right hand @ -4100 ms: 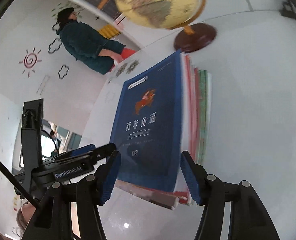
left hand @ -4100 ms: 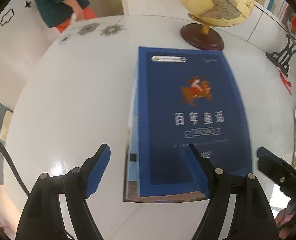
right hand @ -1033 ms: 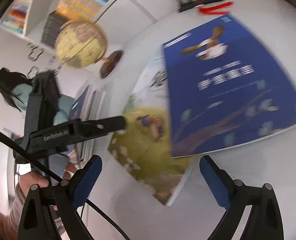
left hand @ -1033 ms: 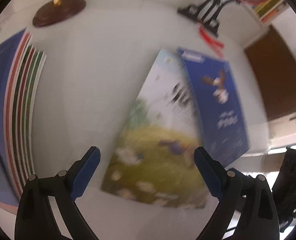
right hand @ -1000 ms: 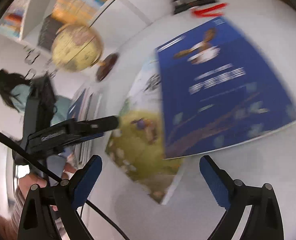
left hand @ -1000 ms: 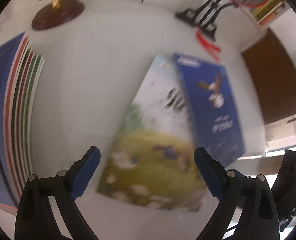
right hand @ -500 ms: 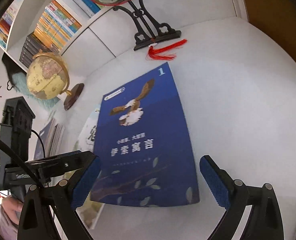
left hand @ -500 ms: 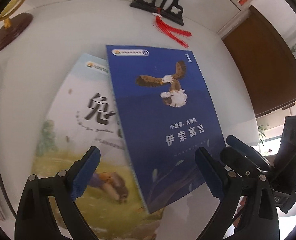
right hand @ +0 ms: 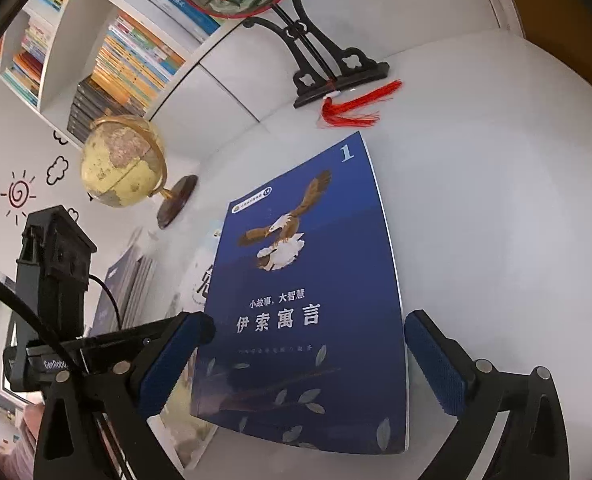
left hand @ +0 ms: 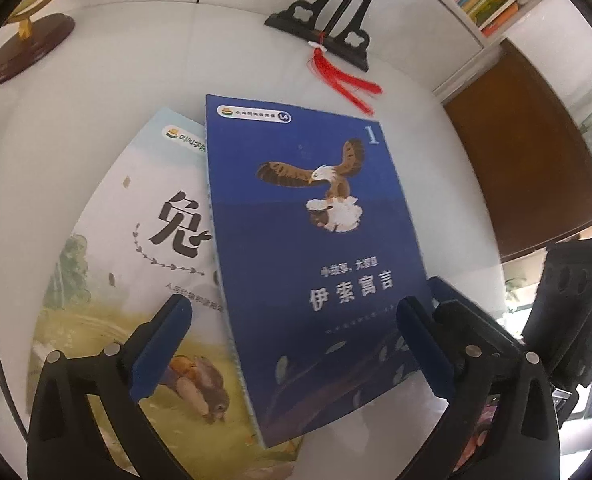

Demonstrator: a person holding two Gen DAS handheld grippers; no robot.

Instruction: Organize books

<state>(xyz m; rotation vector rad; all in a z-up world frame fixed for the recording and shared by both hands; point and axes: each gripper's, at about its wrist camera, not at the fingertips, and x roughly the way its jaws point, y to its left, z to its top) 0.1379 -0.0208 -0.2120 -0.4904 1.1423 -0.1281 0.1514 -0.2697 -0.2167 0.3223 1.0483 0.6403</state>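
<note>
Nearest the cameras, both tools are seen spread wide with nothing gripped: the left tool (left hand: 293, 344) is still being opened, its pads hovering over the two books, and the right tool (right hand: 310, 354) is held apart with its pads to either side of the blue book's lower half, apparently not touching. The blue book (left hand: 316, 256), eagle on the cover and a "1" in the corner, is laid flat on the white table (left hand: 95, 92), overlapping the right part of the pale book (left hand: 135, 272) with the rabbit picture, which is angled a bit under it. Off to the left in the right wrist view, a stack (right hand: 125, 284) of more books is partly hidden behind the left tool's body. Further back, a red tassel (right hand: 356, 110) is draped on the table just past the blue book's top edge, hanging off a black stand (right hand: 332, 76) that carries a round fan with a red flower. A globe (right hand: 121, 162) is parked at the far left, and shelves (right hand: 107, 52) packed with books are seen behind it all.
</note>
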